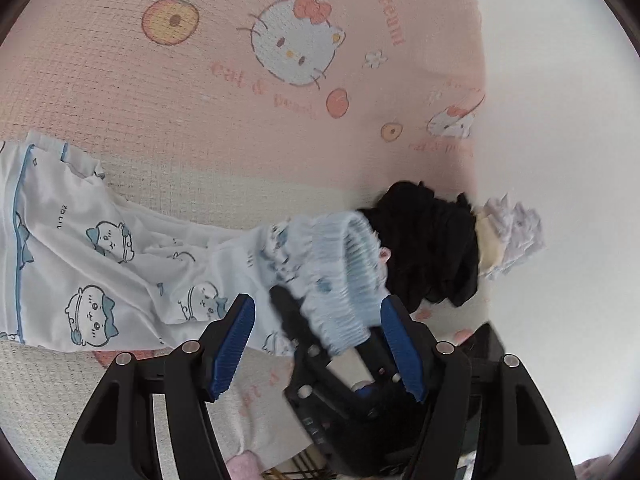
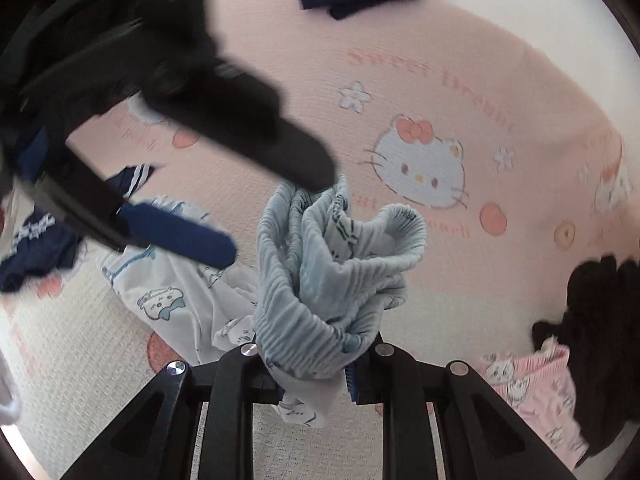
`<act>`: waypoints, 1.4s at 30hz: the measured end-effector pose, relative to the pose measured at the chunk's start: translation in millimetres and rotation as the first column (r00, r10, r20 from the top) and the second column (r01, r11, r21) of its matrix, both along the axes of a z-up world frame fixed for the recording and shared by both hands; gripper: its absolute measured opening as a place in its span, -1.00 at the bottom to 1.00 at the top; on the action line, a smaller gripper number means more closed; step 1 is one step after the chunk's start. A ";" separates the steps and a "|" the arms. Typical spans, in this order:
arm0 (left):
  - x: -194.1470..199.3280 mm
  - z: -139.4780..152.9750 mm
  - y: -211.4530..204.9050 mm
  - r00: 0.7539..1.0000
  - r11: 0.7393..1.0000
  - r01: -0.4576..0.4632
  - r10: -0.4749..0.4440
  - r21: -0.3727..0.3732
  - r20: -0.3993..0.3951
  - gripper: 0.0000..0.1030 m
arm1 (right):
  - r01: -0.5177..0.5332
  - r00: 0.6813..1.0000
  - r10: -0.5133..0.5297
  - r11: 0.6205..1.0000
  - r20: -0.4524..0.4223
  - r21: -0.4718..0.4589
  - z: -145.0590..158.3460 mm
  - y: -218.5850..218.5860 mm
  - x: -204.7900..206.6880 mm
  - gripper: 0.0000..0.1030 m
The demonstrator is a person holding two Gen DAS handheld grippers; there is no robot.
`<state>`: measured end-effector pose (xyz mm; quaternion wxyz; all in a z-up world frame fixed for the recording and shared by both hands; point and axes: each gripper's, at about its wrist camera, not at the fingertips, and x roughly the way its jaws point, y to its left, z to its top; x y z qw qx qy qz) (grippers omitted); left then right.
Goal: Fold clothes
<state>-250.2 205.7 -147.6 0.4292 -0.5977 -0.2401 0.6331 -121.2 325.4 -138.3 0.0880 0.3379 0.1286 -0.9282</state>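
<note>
Right claw lifts the pyjama trousers by the waistband to spread them for folding.

The right claw (image 2: 320, 364) pinches the white cartoon-print pyjama trousers (image 1: 120, 268) by their ribbed pale-blue waistband (image 2: 332, 280), centre frame, over the pink bedspread (image 2: 460, 80); the left claw (image 1: 320, 344) is spread, empty. Next, I judge, it takes the waistband's other side.

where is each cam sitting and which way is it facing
Left wrist: on the left gripper, angled down at the white pyjama pants on the pink blanket; own open fingers and right gripper show.
Right wrist: on the right gripper, down at the bunched waistband it grips; left gripper's fingers cross.
Shared: pants, blanket, black garment.
</note>
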 end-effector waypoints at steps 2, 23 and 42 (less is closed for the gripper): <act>-3.9 2.0 -3.5 1.000 1.000 -0.011 0.011 0.009 -0.004 0.23 | -0.029 1.000 0.029 0.999 -0.001 0.025 -1.3 -9.2 0.1 -0.63; -0.4 -36.6 -15.0 0.995 0.995 -0.083 0.086 -0.051 0.057 -0.04 | -0.149 0.989 0.148 0.982 0.015 0.120 -6.1 -45.5 4.7 -0.58; -2.8 -44.3 -16.8 0.994 0.989 -0.088 0.094 -0.115 0.052 -0.28 | 0.045 0.985 -0.025 0.993 0.170 -0.113 -54.6 -10.5 27.8 0.42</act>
